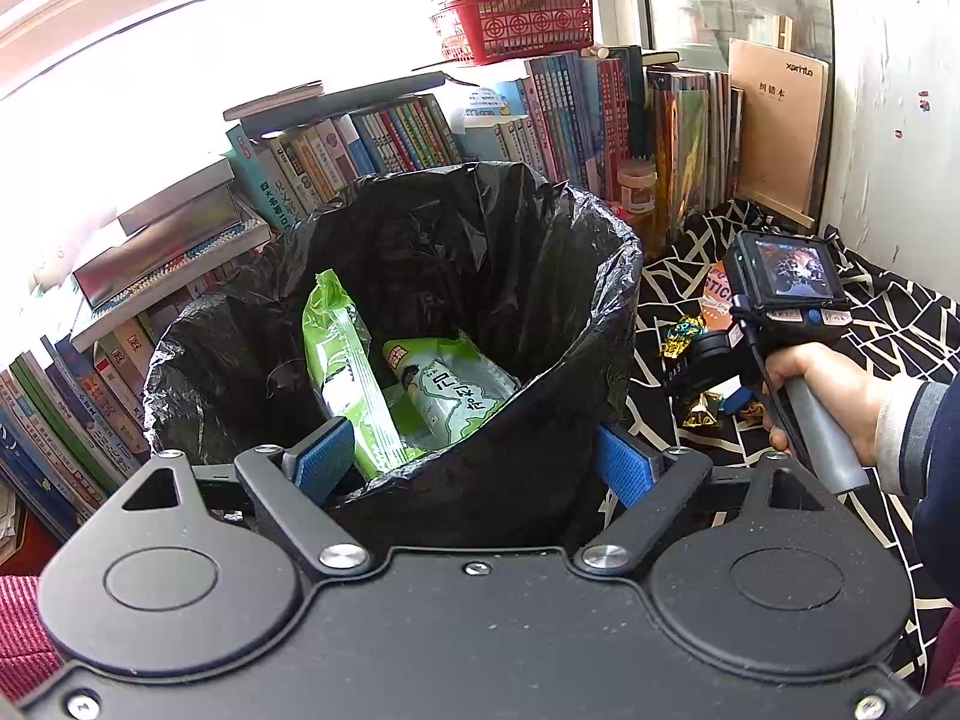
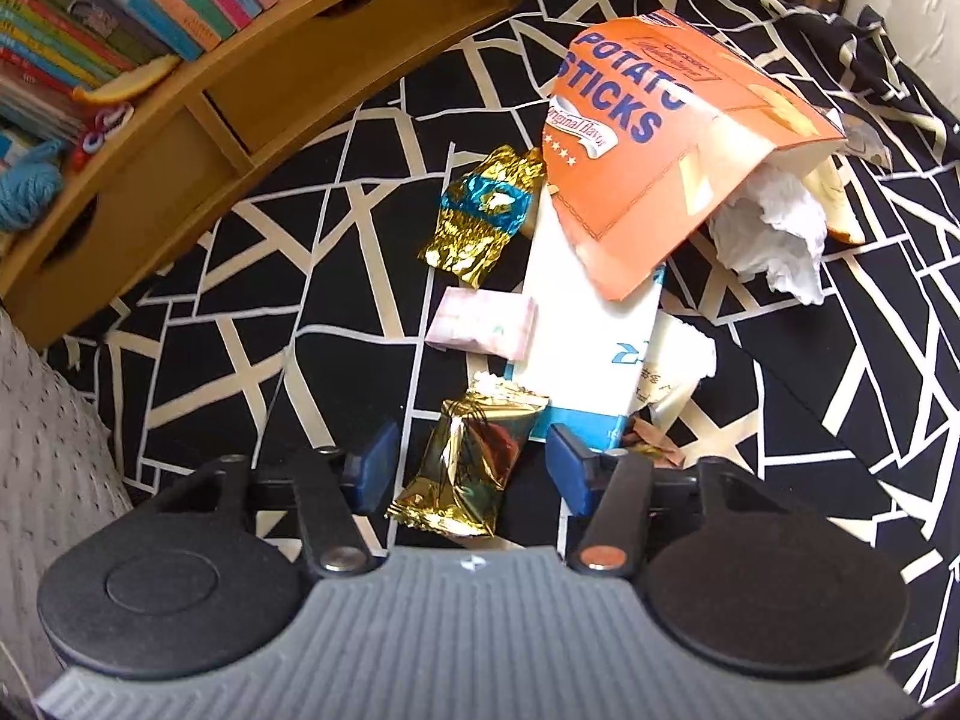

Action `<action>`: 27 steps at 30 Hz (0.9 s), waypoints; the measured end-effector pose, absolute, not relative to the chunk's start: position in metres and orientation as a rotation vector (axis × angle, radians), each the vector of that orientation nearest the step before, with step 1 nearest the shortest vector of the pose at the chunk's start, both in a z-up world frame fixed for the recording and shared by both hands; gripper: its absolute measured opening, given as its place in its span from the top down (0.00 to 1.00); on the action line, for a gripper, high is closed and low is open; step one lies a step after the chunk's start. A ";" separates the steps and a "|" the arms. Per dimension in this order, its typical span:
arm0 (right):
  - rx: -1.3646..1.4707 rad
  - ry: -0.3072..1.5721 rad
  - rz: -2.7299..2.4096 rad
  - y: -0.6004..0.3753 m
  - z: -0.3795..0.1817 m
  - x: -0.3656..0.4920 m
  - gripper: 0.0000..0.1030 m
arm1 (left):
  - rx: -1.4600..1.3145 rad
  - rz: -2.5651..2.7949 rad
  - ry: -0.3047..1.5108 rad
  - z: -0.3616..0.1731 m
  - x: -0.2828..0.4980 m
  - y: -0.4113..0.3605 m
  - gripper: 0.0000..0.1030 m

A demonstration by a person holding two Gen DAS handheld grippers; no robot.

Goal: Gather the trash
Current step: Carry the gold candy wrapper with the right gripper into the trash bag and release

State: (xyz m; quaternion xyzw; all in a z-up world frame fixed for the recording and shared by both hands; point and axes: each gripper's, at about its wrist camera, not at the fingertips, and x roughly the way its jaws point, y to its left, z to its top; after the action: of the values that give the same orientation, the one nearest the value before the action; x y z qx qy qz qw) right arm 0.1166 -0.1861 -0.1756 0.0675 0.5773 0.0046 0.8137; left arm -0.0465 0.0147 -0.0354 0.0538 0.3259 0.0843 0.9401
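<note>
Gold wrapper [image 2: 465, 468] between right gripper [image 2: 468, 468] pads, untouched

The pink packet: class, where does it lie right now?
In the right wrist view the pink packet lies flat on the black-and-white cloth, left of the white carton, between two gold wrappers.

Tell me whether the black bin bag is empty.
Not empty. The black bin bag gapes open, with two green wrappers lying inside.
</note>
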 end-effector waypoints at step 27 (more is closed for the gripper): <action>0.117 0.782 0.339 -0.142 -0.012 0.074 0.68 | 0.107 0.167 0.667 -0.036 -0.046 0.014 0.17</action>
State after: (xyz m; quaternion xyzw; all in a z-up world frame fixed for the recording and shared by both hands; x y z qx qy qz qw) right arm 0.0735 -0.1417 -0.0118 0.0567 0.3790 0.1644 0.9089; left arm -0.0462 0.0140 -0.0360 0.0523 0.3269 0.0820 0.9400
